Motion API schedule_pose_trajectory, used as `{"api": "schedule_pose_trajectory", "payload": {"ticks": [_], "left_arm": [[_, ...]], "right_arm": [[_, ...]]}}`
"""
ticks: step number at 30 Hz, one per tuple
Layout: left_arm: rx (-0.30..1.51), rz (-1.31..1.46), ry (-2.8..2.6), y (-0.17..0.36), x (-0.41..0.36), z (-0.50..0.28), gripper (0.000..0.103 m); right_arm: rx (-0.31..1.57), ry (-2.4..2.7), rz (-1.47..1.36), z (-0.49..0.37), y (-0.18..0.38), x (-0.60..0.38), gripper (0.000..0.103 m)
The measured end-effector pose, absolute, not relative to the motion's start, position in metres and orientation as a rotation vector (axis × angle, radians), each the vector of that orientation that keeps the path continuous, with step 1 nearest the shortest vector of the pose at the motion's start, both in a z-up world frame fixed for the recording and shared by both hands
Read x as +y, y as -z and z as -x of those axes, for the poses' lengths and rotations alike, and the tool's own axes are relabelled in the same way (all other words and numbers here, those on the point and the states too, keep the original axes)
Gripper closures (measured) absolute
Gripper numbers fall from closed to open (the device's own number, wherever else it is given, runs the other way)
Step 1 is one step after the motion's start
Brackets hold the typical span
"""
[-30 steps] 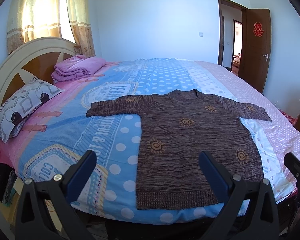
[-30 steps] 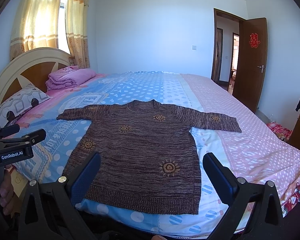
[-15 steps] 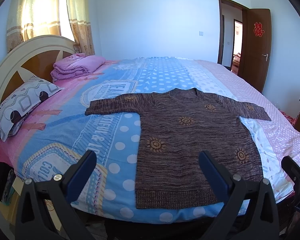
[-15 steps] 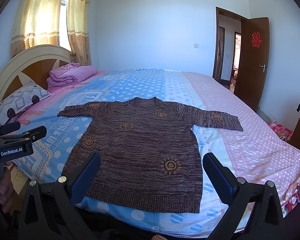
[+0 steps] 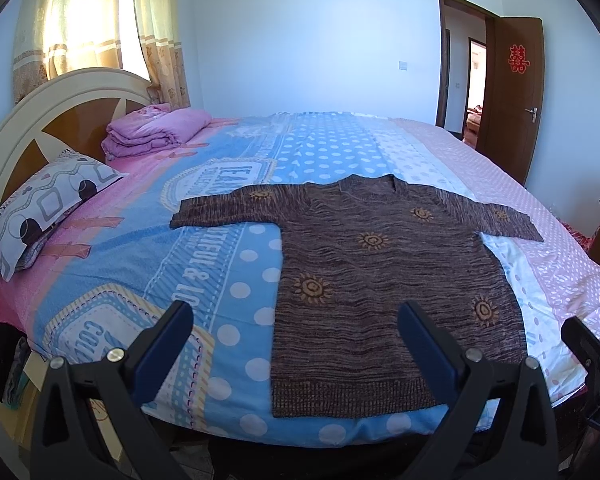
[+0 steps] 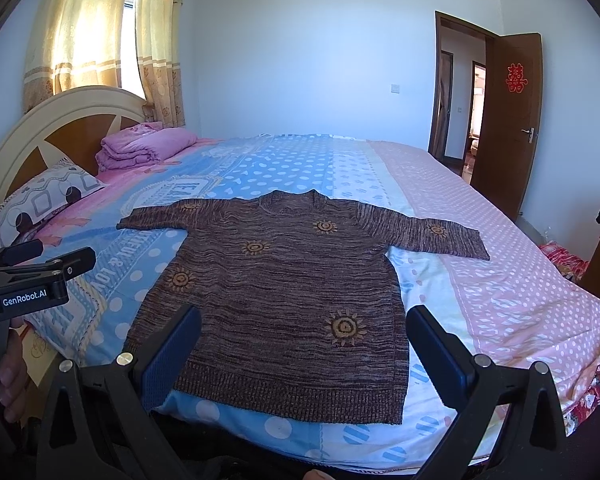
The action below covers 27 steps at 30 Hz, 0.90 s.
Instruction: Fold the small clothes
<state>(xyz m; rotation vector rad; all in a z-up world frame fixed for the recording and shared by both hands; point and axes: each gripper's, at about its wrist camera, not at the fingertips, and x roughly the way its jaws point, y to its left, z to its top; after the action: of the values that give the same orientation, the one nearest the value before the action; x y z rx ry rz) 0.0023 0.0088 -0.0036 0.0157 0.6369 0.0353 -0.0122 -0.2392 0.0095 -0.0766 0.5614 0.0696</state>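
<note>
A brown knit sweater (image 5: 380, 280) with orange sun motifs lies flat on the bed, both sleeves spread out, hem toward me. It also shows in the right wrist view (image 6: 292, 296). My left gripper (image 5: 296, 332) is open and empty, held above the bed's near edge by the sweater's lower left corner. My right gripper (image 6: 304, 336) is open and empty, held over the sweater's hem. The left gripper (image 6: 40, 264) also shows at the left edge of the right wrist view.
The bed (image 5: 100, 264) has a blue and pink dotted sheet. A patterned pillow (image 5: 48, 208) and a folded pink blanket (image 5: 156, 128) lie by the headboard (image 5: 32, 120) at left. An open brown door (image 6: 508, 120) stands at right.
Both grippers have drifted slightly closer to the bed. The sweater has not moved.
</note>
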Motion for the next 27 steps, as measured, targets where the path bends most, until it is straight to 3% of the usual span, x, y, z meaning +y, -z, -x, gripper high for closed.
{"api": "schedule_pose_trajectory", "payload": {"ticks": [27], "left_arm": [[0.709,-0.071,-0.044,0.027,0.007,-0.030,0.000]], "right_arm": [[0.614,-0.094,0.050,-0.014,0.012,-0.249,0.001]]}}
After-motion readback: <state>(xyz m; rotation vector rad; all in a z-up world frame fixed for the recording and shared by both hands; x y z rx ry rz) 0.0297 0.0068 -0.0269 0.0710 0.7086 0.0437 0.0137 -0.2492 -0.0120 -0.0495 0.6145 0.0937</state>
